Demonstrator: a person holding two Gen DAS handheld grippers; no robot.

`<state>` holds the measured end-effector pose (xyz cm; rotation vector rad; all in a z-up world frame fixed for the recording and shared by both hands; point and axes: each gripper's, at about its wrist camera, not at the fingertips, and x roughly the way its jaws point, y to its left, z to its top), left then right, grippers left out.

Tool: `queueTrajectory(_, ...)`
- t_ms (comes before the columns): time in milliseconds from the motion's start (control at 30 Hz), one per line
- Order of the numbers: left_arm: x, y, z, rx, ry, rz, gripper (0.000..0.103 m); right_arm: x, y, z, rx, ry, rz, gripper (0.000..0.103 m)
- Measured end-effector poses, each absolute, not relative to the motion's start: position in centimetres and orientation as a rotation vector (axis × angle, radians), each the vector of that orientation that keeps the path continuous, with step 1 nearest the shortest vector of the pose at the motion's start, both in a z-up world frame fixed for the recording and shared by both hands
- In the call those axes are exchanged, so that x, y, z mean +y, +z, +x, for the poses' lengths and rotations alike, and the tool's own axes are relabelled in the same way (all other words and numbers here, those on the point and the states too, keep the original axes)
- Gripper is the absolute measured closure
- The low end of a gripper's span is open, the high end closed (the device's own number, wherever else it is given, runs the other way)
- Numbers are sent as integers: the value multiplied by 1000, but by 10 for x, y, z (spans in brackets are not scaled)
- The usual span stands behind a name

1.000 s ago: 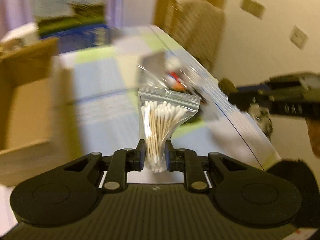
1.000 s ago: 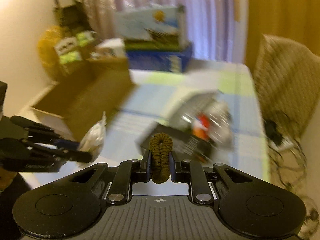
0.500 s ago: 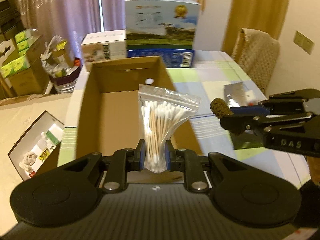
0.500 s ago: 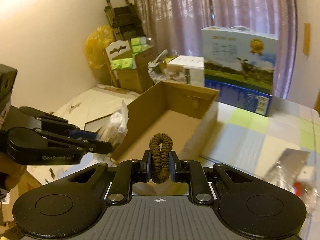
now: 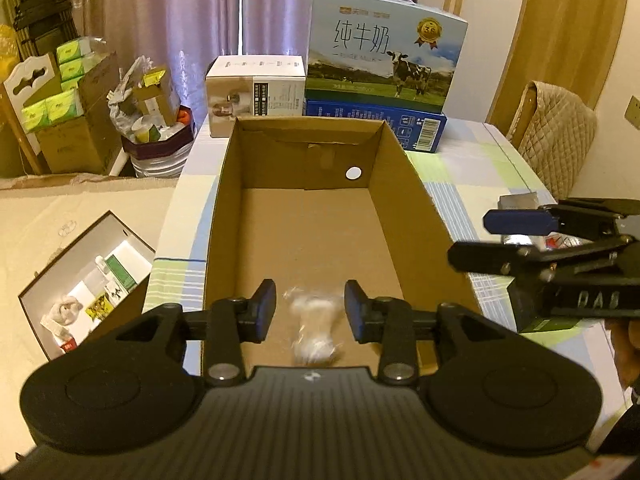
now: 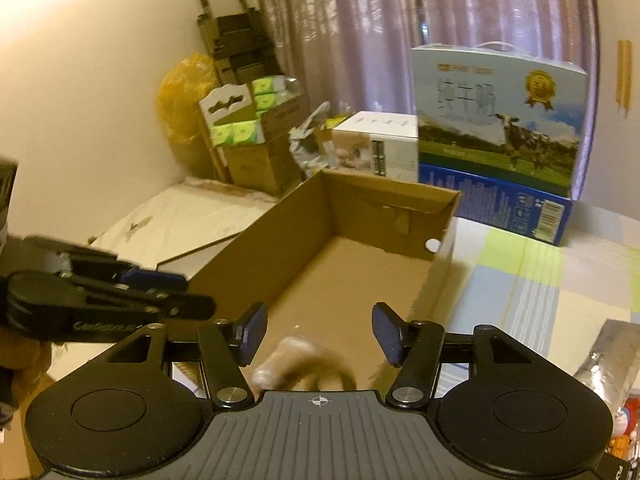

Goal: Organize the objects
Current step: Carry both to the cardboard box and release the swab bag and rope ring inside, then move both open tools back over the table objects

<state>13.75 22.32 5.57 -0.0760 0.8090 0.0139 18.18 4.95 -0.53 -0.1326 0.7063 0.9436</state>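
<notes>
Both grippers hang over an open cardboard box (image 5: 320, 240) that sits on a table with a checked cloth (image 5: 452, 176). The left gripper (image 5: 310, 306) has its jaws wide apart and holds nothing. Under it, a little clear bag of cotton swabs (image 5: 314, 330) looks blurry, low in the near end of the box, between the two fingers but not touching them. The right gripper (image 6: 320, 330) is spread open too, with nothing in it. Just below it is a blurry brown hair tie (image 6: 328, 372) next to the bag, also at the near end of the box. Behind the box stand a milk carton box with a cow on it (image 5: 384, 52) and a smaller white box (image 5: 256, 92).
</notes>
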Motion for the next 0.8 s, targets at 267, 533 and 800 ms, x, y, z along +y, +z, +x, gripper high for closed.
queueTrajectory(267, 207, 61, 112, 783, 26, -79, 68, 8, -6, 169, 723, 881, -72, 47)
queueTrajectory(533, 168, 79, 81, 751, 6, -68, 59, -49, 6, 127, 700, 790, -58, 47)
queueTrajectory(800, 125, 90, 53, 726, -31, -68, 49, -110, 15, 100, 690, 700, -35, 47)
